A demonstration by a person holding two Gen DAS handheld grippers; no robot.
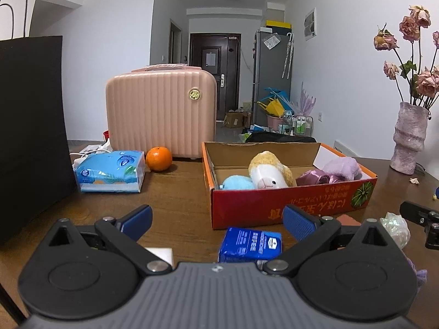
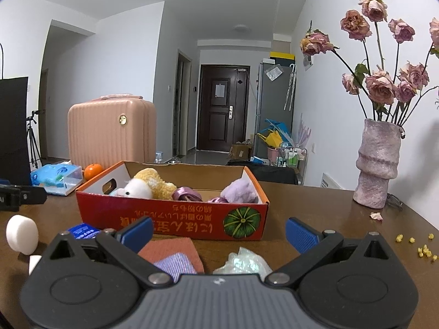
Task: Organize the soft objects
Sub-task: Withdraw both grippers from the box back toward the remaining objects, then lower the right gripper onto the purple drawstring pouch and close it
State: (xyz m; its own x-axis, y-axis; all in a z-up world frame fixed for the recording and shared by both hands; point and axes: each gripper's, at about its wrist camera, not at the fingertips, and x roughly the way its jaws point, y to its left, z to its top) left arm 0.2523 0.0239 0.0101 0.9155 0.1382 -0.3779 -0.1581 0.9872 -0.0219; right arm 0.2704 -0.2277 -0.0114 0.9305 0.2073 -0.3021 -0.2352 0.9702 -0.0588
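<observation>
The red cardboard box point(image 1: 290, 200) on the wooden desk point(image 1: 175, 192) already holds a yellow-and-white plush point(image 1: 270, 171), a pale blue plush point(image 1: 237, 183), a purple plush point(image 2: 241, 190) and some shiny purple ribbon point(image 2: 186, 194), so the sorting looks well under way. Left out on the desk in front of the box are a folded red-brown cloth point(image 2: 171, 248) with a striped lilac cloth point(image 2: 175, 267) on it, an iridescent crinkly wad point(image 2: 244, 261), a blue tissue pocket pack point(image 1: 251, 244) and a white foam round point(image 2: 21, 234). The left gripper point(image 1: 216, 220) and right gripper point(image 2: 219, 231) both hover with jaws spread and empty. The box front carries upside-down yellow East Asian characters beside a green pumpkin picture point(image 2: 241, 222); I cannot read them. A blue tissue packet point(image 1: 109, 171) and an orange point(image 1: 158, 158) sit near a pink suitcase point(image 1: 160, 112) with a gold badge
</observation>
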